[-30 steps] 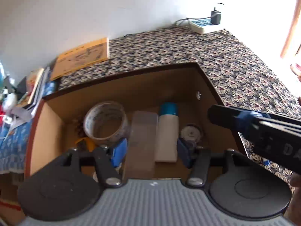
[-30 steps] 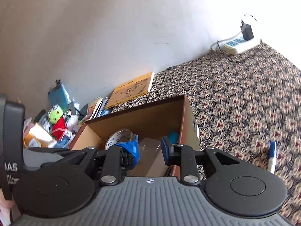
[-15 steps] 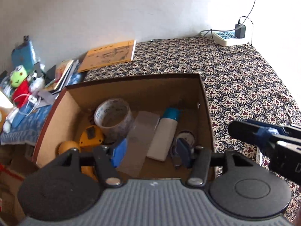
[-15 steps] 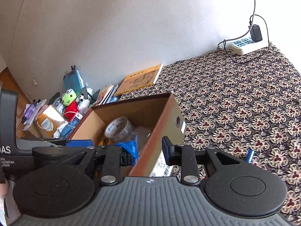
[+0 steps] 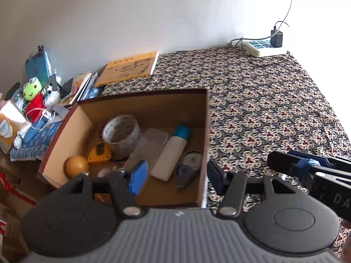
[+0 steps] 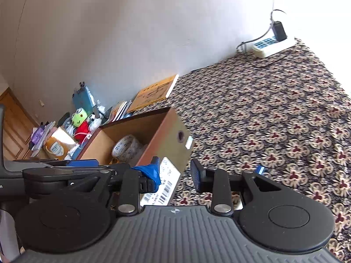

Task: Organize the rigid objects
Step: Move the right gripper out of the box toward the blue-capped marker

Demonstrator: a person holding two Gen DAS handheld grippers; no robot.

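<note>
Holding both grippers wide apart and empty, we hover the left gripper (image 5: 175, 176) over the cardboard box's (image 5: 142, 95) right wall. Inside lie a tape roll (image 5: 121, 131) at 11 o'clock, a white bottle (image 5: 170, 153) and an orange ball (image 5: 76, 166). Our right gripper (image 6: 175, 175) hangs beside the box, above the patterned cloth (image 6: 274, 114).

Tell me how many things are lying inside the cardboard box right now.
7 visible in the box: tape roll, clear case, white bottle, orange ball, yellow tape measure, correction tape, coin. The left gripper may hide others.
</note>
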